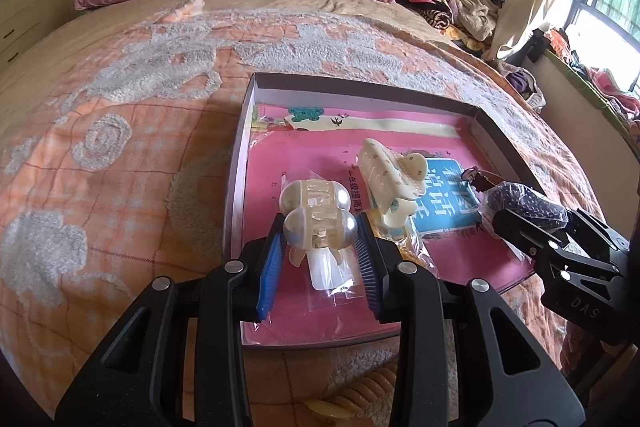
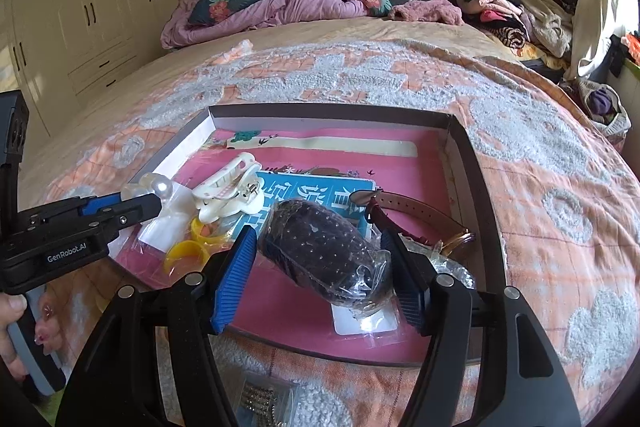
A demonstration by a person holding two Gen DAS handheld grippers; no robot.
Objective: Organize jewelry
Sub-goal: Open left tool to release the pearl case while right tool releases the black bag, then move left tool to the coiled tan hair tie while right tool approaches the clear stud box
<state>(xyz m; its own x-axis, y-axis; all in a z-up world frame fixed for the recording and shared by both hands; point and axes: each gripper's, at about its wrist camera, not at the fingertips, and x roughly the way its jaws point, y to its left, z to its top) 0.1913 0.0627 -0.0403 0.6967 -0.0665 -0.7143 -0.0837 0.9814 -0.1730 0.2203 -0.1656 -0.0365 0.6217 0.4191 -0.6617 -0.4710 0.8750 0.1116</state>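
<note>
The left claw (image 1: 320, 239) grips a pearl hair clip (image 1: 318, 215) sealed in a clear plastic sleeve, its blue pads (image 1: 269, 267) pressed on either side of the clip's pearly knobs, just above the near left part of the shallow box (image 1: 244, 119) that lies on the bed (image 1: 120, 107). The clip looks light and hard, with rounded glossy ends, so it may squirm out of a grip. Holding it across the ribbed middle, as now, seems safer than holding the pearls. The loose sleeve under it is slippery film and should not be the only hold.

The right claw (image 2: 320, 267) stands with its jaws apart around a dark beaded hair piece (image 2: 320, 247) wrapped in crinkled plastic. The bundle lies on the box floor near the front edge; from this angle I cannot tell for sure whether the pads touch the wrap, though they appear to stand just clear of it. It looks soft and light, likely to give under pressure, so a hold across its widest part would suit it, with care for the slick film.

Inside the box also lie a cream claw clip (image 2: 228, 191), a yellow ring (image 2: 188, 255) and a strap watch (image 2: 412, 215), the last just beside the dark bundle. The watch would be the heaviest and its glass the most fragile.
</note>
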